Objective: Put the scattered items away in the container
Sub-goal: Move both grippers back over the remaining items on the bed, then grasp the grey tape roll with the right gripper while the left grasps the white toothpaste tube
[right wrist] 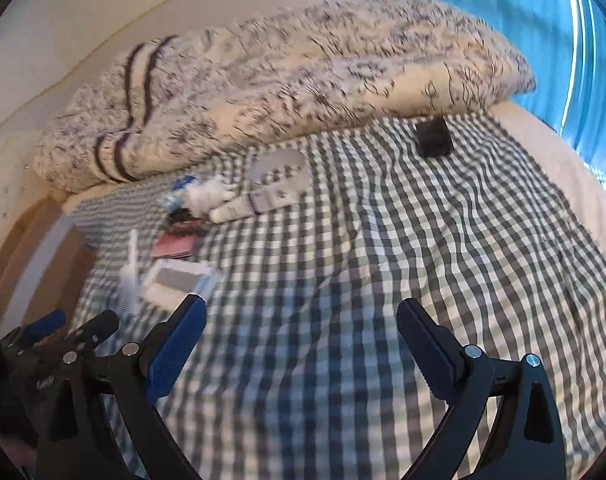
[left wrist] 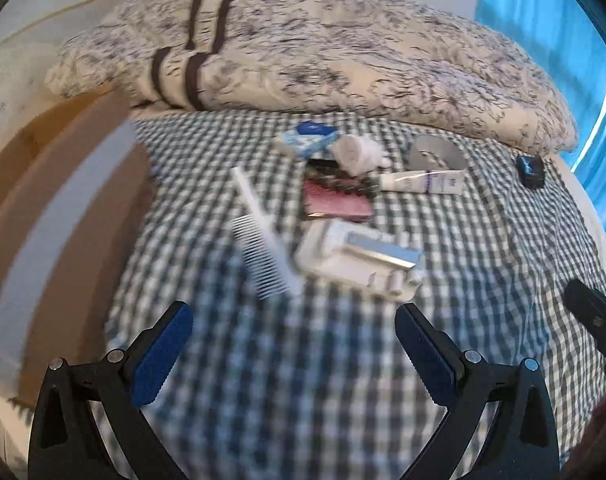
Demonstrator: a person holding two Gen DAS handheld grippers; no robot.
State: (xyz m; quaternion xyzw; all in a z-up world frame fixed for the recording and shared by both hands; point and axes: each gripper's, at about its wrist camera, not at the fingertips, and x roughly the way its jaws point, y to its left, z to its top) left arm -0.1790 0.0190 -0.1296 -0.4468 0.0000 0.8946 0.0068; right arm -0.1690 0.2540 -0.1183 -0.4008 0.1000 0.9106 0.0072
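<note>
Small items lie scattered on a checked bedsheet [left wrist: 483, 248]. In the left wrist view I see a white comb [left wrist: 263, 240], a white-and-silver packet [left wrist: 359, 258], a pink wallet [left wrist: 337, 204], a white tube [left wrist: 421, 182], a blue-and-white packet [left wrist: 309, 138], a white crumpled cloth [left wrist: 359, 152], a grey disc [left wrist: 435, 152] and a small black box [left wrist: 530, 170]. A brown cardboard box [left wrist: 59, 208] stands at the left. My left gripper [left wrist: 293, 344] is open just short of the comb. My right gripper [right wrist: 301, 340] is open over bare sheet, with the tube [right wrist: 255, 204] and black box [right wrist: 434, 137] further ahead.
A folded patterned duvet [left wrist: 323, 44] lies across the back of the bed. Blue curtains [right wrist: 523, 8] hang at the right. The other gripper [right wrist: 59, 332] shows at the lower left of the right wrist view. Both views are motion-blurred.
</note>
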